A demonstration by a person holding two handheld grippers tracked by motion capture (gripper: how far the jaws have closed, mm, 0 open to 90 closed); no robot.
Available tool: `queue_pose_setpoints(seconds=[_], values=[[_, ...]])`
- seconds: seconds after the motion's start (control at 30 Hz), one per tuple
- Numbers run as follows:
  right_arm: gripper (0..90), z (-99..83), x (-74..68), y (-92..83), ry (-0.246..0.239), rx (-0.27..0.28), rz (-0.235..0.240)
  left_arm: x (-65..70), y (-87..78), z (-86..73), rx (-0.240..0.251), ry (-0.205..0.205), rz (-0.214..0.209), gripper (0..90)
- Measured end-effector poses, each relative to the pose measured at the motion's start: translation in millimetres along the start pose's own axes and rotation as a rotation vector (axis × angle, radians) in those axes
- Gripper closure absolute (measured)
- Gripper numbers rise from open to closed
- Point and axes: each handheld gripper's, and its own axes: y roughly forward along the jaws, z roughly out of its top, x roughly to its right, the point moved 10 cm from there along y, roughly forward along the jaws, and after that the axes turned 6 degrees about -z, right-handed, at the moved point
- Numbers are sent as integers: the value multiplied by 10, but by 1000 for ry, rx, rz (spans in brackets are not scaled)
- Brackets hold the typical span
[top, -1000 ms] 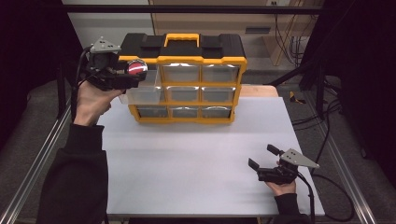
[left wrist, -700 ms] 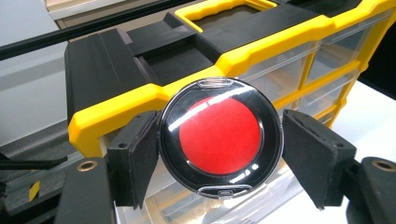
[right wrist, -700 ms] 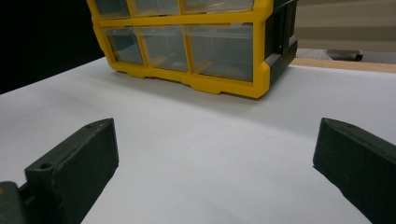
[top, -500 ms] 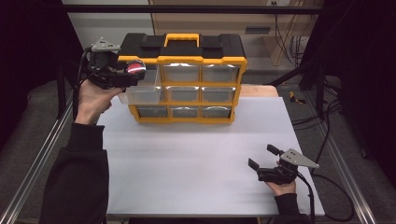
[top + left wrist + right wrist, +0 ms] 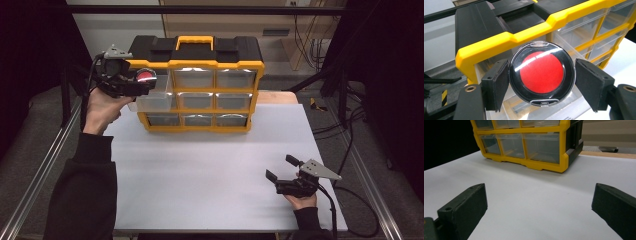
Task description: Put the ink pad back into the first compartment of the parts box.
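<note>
L gripper point(image 5: 541, 82) jaws clamp a round red-centred compact point(image 5: 542, 74) by its rim, held above the pulled-out clear drawer point(image 5: 152, 95) of the yellow organizer point(image 5: 200, 90); R gripper point(image 5: 284, 169) jaws wide, empty, low over bench point(image 5: 210, 170).

Overhead light falls bright on the white desk point(image 5: 210, 165), while the room around sinks into black. Glare streaks the red compact point(image 5: 541, 72) and the clear drawers point(image 5: 192, 80). Up close, the claw pads point(image 5: 464, 205) blur softly.
</note>
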Motion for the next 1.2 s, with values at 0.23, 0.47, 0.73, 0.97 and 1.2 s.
queue_pose_setpoints(seconds=[0.23, 0.47, 0.73, 0.97, 1.2], values=[[6, 0, 1, 0, 1, 0, 0, -30, 30, -50, -9, -14, -2, 283], [6, -1, 1, 0, 1, -1, 0, -40, 73, -89, -20, -20, -2, 283], [6, 2, 2, -1, 0, 1, -1, -61, 94, -105, -34, -33, 10, 283], [6, 3, -2, -1, 0, 2, 0, -63, 105, -114, -49, -47, 11, 281], [6, 5, -5, -1, 2, 3, 2, -66, 107, -105, -40, -46, 11, 303]])
